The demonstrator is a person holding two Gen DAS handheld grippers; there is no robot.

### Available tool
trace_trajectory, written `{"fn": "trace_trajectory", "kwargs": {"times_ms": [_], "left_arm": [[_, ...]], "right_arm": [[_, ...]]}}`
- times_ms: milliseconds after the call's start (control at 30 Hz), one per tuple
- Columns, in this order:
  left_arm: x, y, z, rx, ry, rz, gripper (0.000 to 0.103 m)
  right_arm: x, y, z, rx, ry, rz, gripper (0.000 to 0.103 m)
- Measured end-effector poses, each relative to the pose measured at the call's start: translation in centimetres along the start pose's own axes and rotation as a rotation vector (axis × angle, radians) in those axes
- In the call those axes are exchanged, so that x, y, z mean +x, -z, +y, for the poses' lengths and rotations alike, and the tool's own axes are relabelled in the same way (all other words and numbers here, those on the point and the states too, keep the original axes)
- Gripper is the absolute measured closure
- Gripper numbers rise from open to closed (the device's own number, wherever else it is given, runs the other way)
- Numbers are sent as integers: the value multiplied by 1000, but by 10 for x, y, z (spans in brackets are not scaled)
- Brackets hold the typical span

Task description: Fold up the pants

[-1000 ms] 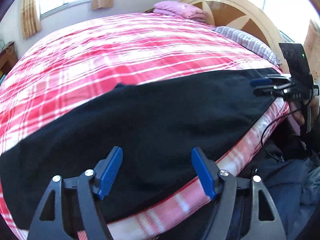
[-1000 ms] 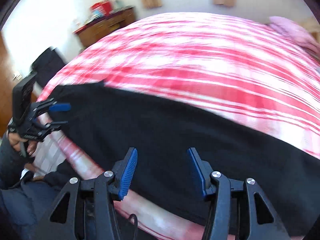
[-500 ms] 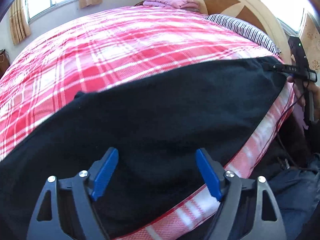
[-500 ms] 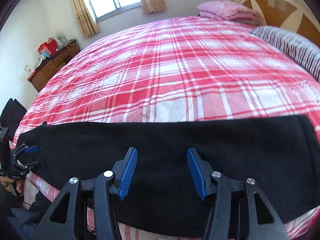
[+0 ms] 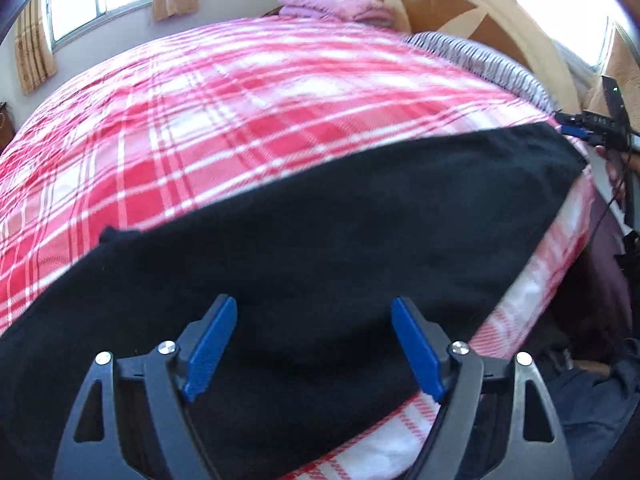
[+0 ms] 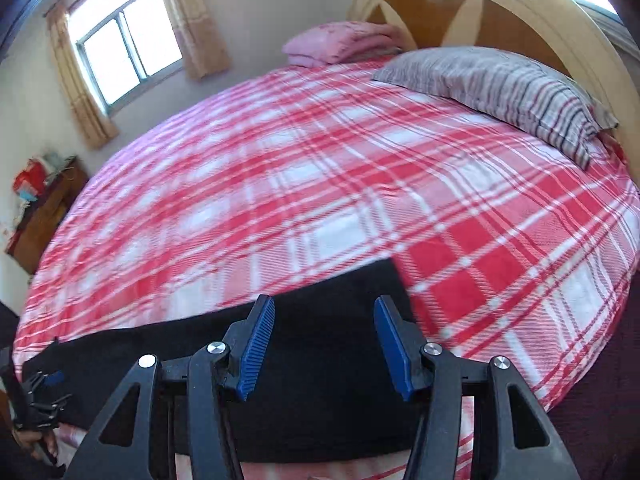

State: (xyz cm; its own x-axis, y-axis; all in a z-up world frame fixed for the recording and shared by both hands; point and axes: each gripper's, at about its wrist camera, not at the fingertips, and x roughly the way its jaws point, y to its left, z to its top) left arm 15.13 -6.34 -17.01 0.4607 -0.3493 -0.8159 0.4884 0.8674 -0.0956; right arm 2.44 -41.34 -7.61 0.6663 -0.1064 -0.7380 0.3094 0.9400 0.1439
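Black pants (image 5: 320, 240) lie flat in a long band along the near edge of the bed; they also show in the right wrist view (image 6: 320, 380). My left gripper (image 5: 312, 344) is open and empty just above the middle of the pants. My right gripper (image 6: 324, 344) is open and empty over the pants' right end, whose corner lies just beyond the fingers. In the left wrist view the right gripper (image 5: 576, 126) sits at the pants' far right corner. In the right wrist view the left gripper (image 6: 50, 388) sits at the pants' left end.
The bed has a red and white plaid cover (image 6: 320, 200). A striped pillow (image 6: 500, 88) and a folded pink blanket (image 6: 344, 42) lie by the wooden headboard (image 6: 500, 12). A wooden dresser (image 6: 44, 216) stands at the left wall.
The right gripper has swung right, from over the middle of the pants to their right end. The left gripper has shifted only slightly. Both stay open.
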Motion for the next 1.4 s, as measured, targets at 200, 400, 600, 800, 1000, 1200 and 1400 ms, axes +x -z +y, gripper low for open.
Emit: {"fn": "trace_trajectory", "kwargs": {"times_ms": [200,400,600,800,1000,1200,1400], "left_arm": [[0,2,-3,7,-17,-11,19],[-12,-4,1,-13,-33,-51,19],[-25,-2,37,-83,-114,-71,19],[-31,4,64,-107,-205,-80,19],[-31,13,94,-176,-241,-65,19],[-24,20,101,-197,-234,-41,19],[-24,22,103,-195,-223,-39,19]], "right_arm": [[10,3,-5,-45,56,8,49],[-12,0,-33,49,41,-27,49],[-9,12,-56,92,-67,41,49],[-2,14,-57,89,-95,44,49],[0,18,-61,86,-109,-1,50],[1,18,-44,16,-127,12,61],[4,18,-58,59,-167,1,79]]}}
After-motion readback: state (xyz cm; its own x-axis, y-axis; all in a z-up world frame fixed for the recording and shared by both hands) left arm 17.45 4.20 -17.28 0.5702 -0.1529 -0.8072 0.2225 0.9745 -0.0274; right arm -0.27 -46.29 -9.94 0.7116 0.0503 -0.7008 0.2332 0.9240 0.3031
